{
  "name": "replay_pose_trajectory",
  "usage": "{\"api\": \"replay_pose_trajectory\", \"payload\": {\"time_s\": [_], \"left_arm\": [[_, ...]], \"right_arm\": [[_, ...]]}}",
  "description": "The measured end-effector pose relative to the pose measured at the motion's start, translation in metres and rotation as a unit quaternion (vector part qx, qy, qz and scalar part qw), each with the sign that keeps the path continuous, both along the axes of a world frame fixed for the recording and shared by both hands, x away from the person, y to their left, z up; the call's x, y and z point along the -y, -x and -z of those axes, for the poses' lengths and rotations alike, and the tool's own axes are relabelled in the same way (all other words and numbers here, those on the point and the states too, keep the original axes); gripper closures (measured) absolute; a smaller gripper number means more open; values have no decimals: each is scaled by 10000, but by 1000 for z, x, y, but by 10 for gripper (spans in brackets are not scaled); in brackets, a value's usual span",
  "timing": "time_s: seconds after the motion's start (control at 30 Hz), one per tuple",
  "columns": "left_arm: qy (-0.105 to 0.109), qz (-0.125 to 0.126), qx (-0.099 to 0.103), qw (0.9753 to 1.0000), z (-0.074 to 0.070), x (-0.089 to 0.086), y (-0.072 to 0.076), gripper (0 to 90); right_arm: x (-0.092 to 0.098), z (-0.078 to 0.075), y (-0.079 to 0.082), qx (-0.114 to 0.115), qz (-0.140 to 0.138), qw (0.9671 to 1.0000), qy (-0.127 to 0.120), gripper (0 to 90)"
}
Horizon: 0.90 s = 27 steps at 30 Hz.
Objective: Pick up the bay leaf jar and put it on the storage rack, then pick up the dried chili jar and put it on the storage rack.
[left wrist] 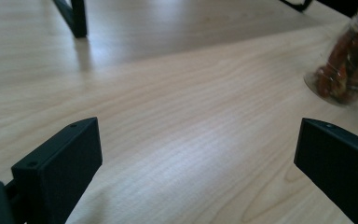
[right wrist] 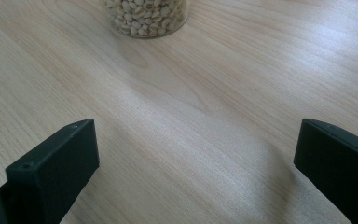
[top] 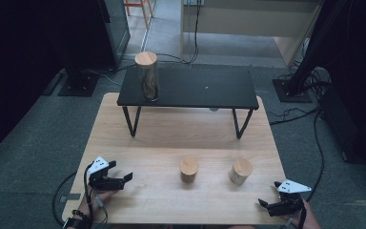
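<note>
Two short clear glass jars with round wooden lids, the left one (top: 188,170) holding reddish-brown bits, mid-table, the right one (top: 240,171) full of pale beans just beside it, left gripper (top: 124,179) low at the near-left corner, jaws wide, right gripper (top: 264,204) at the near-right edge, jaws wide too.

Both the left gripper (top: 122,177) and the right gripper (top: 268,204) are black with blocky, screw-holed jaws, grey three-cornered top plates and trailing black cables; a beaded bracelet (top: 77,217) circles the left wrist.
</note>
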State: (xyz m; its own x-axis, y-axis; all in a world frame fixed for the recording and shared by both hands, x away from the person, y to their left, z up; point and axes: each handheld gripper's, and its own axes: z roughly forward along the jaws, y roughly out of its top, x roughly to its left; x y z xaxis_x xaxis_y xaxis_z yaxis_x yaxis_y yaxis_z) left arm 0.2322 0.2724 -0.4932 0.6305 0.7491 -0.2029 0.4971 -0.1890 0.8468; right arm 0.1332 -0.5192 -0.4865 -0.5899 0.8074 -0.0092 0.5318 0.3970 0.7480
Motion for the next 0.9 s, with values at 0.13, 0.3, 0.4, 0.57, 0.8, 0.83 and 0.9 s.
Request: {"api": "replay_pose_trajectory", "payload": {"time_s": [0.13, 0.3, 0.4, 0.57, 0.8, 0.83, 0.9], "left_arm": [[65, 77, -37, 9999, 1, -3, -3, 7], [140, 60, -27, 9999, 3, -5, -2, 8], [139, 55, -20, 9999, 3, -5, -1, 7], [194, 44, -77, 9998, 3, -7, -3, 8], [238, 29, -87, 9997, 4, -8, -3, 7], [299, -38, -69, 9995, 5, -9, -1, 7], [376, -73, -54, 9993, 7, -11, 1, 7]], "right_arm": [[0, 0, 1, 8, 29, 10000, -11, 0], [2, 2, 4, 96, 57, 9999, -72, 0], [2, 1, 5, 123, 193, 9997, -104, 0], [-2, -1, 7, 151, 257, 9996, -28, 0], [-5, -6, 6, 35, 477, 9988, -53, 0], [-6, -7, 6, 50, 441, 9990, -69, 0], [-11, -10, 6, 53, 392, 9992, -36, 0]]}}
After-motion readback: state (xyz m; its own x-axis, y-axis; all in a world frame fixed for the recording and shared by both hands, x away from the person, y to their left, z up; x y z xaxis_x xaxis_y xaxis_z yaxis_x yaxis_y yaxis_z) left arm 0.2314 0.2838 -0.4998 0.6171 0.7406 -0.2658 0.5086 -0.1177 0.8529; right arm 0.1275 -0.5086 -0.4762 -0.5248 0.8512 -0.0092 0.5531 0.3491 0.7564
